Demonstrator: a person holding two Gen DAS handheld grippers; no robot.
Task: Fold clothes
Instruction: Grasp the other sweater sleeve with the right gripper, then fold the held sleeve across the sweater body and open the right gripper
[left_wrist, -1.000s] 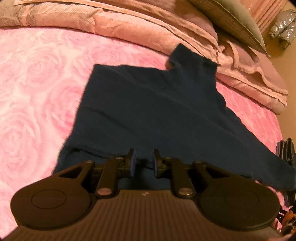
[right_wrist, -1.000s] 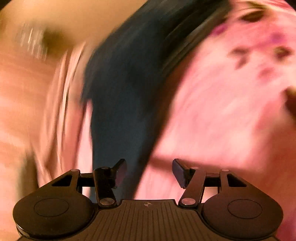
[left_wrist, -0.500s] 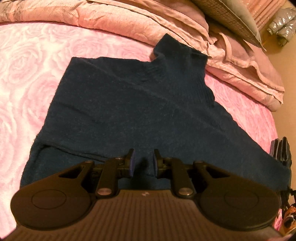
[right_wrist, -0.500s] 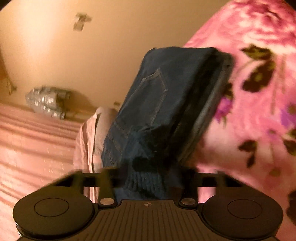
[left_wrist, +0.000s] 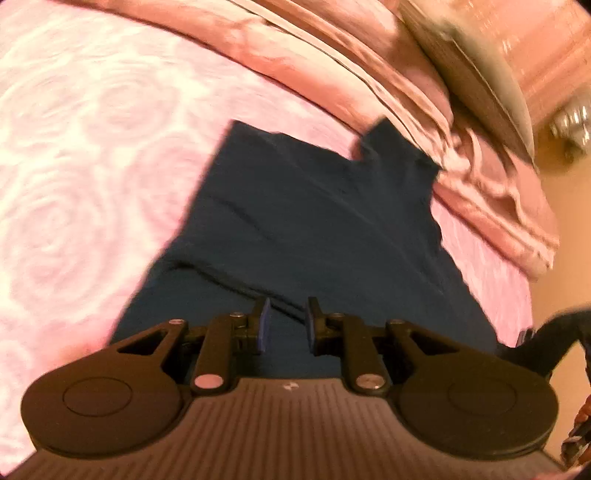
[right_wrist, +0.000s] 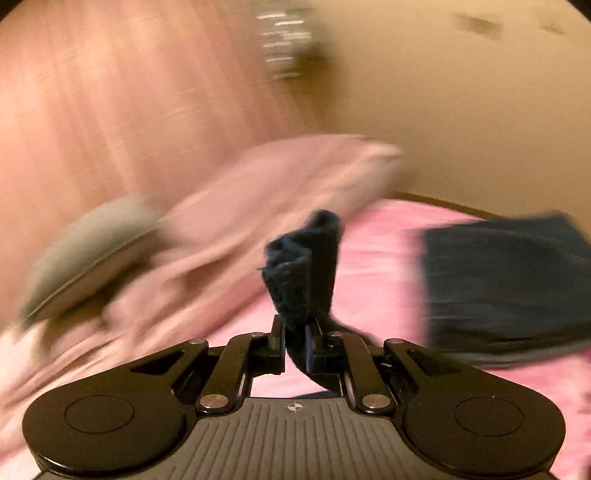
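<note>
While the navy sweater (left_wrist: 317, 229) lies spread on the pink bedspread (left_wrist: 85, 177), its sleeve cuff (right_wrist: 303, 273) is clamped in the right gripper (right_wrist: 295, 343); the left gripper (left_wrist: 285, 325), slightly parted, holds nothing. The sleeve should be carried across the body and laid flat.

No readable text, label, brand or number is showing in either view; only a small, wordless round crosshair mark is sitting on the ribbed body of the right gripper (right_wrist: 295, 341), and a similar tiny blurred mark is showing on the left gripper (left_wrist: 284, 325)
</note>
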